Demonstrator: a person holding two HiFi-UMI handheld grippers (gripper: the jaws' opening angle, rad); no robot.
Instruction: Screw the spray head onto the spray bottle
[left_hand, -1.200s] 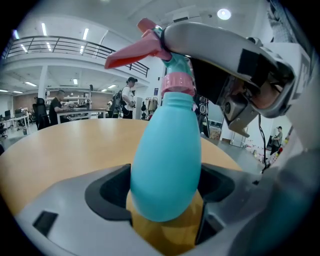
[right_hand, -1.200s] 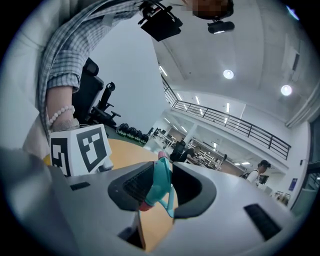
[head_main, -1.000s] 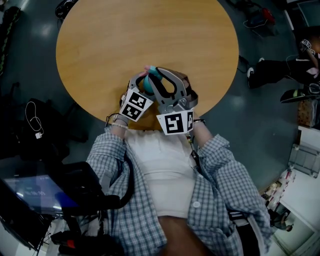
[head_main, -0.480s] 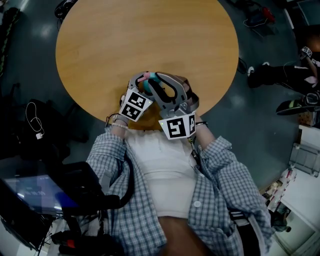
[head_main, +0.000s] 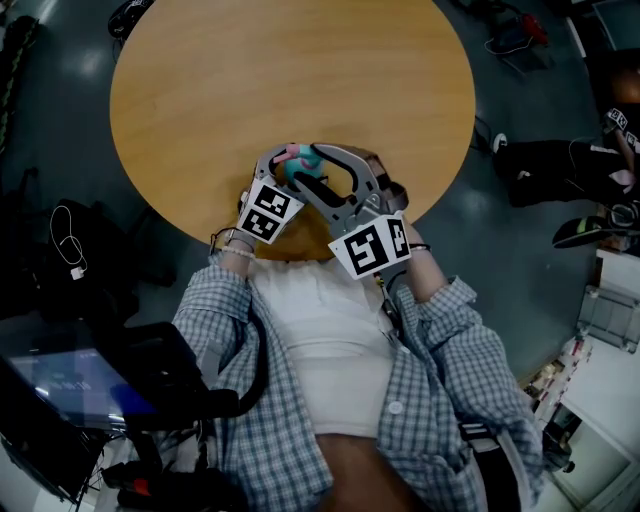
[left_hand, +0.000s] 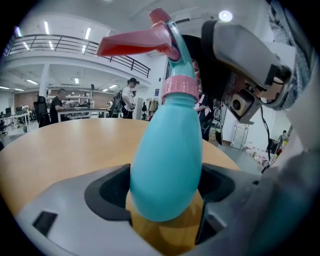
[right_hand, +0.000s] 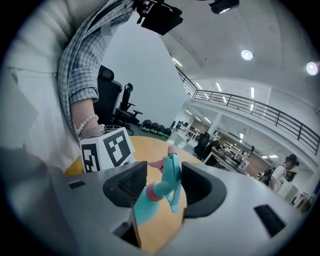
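1. The left tongs (left_hand: 162, 190) are clamped on the belly of the teal spray bottle (left_hand: 167, 150), held over the near edge of the worktop (head_main: 290, 70).
2. The right tongs (right_hand: 161, 186) have just been opening. The spray head (right_hand: 171, 177) stands between them, ungripped.
3. This looks like a release between twists. The next move calls for re-gripping the head and turning it again.

The bottle (left_hand: 167, 165) is above the table's (head_main: 300, 80) near edge, in the left gripper (left_hand: 162, 192); the head (left_hand: 150, 40) is on its top.
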